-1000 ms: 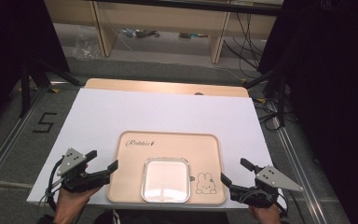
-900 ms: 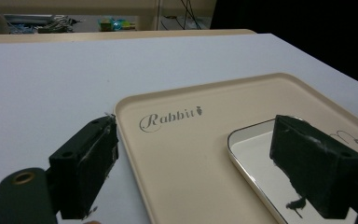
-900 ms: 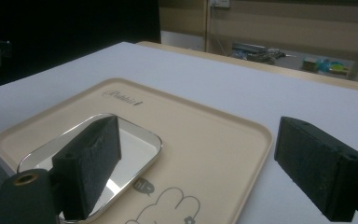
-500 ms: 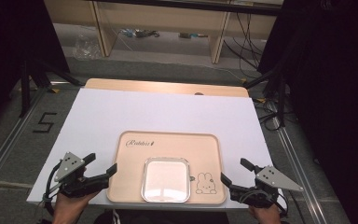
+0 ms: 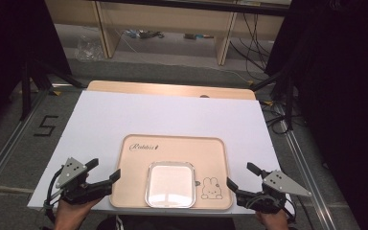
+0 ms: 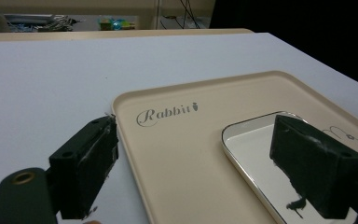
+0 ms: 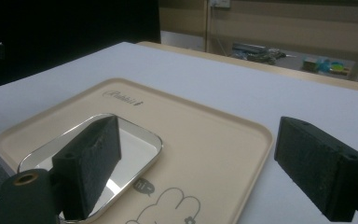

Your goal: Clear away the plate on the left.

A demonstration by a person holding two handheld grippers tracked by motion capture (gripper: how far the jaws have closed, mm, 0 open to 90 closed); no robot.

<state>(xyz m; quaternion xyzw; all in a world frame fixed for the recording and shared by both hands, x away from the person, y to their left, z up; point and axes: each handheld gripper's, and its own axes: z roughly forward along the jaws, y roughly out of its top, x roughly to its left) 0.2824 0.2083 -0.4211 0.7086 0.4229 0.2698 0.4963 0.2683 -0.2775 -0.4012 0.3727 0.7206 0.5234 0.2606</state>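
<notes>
Tray: beige tray [image 5: 172, 152] on tabletop [image 5: 163, 115], metal dish [image 5: 170, 184] inside.
Left gripper [image 5: 104, 172]: mine, spread wide, empty.
Right gripper [image 5: 242, 176]: mine, spread wide, empty.

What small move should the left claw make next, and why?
Probably ease the left claw a little further right over the beige tray toward the shiny square dish. Its jaws stand open and empty, straddling the tray's left rim, and the dish sits just beyond on the tray's near part. The right claw waits open at the tray's right edge.
</notes>
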